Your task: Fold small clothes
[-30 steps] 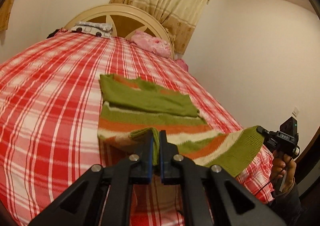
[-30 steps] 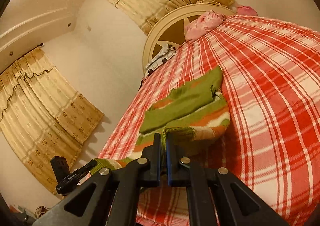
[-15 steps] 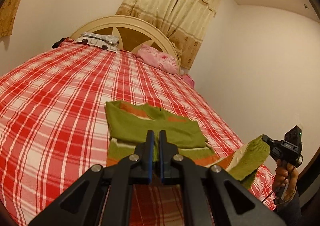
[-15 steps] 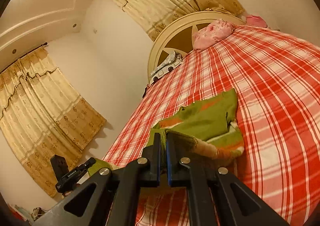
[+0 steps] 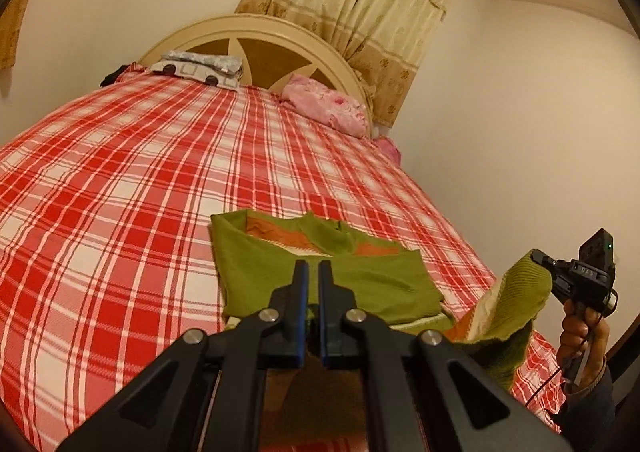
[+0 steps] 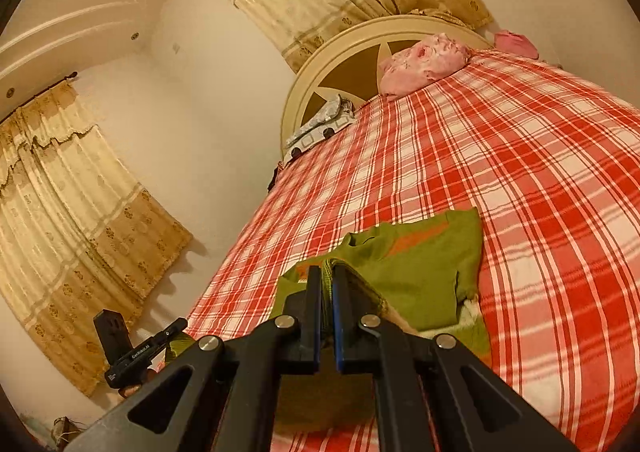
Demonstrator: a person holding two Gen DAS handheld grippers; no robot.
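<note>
A small green, orange and cream striped sweater (image 5: 320, 276) lies on the red plaid bed; it also shows in the right wrist view (image 6: 420, 272). My left gripper (image 5: 313, 272) is shut on the sweater's near hem, lifted above the bed. My right gripper (image 6: 327, 276) is shut on the other hem corner, a green ribbed edge between its fingers. In the left wrist view the right gripper (image 5: 538, 258) shows at far right holding the raised hem (image 5: 516, 304). In the right wrist view the left gripper (image 6: 182, 324) shows at lower left.
The red plaid bed (image 5: 120, 192) stretches ahead to a cream headboard (image 5: 256, 36). A pink pillow (image 5: 328, 108) and a grey patterned pillow (image 5: 200, 66) lie at its head. Curtains (image 6: 60, 212) hang on the walls.
Both grippers have risen and moved forward toward the headboard, carrying the hem up and over the sweater's body. The striped lower part has dropped out of sight below the fingers.
</note>
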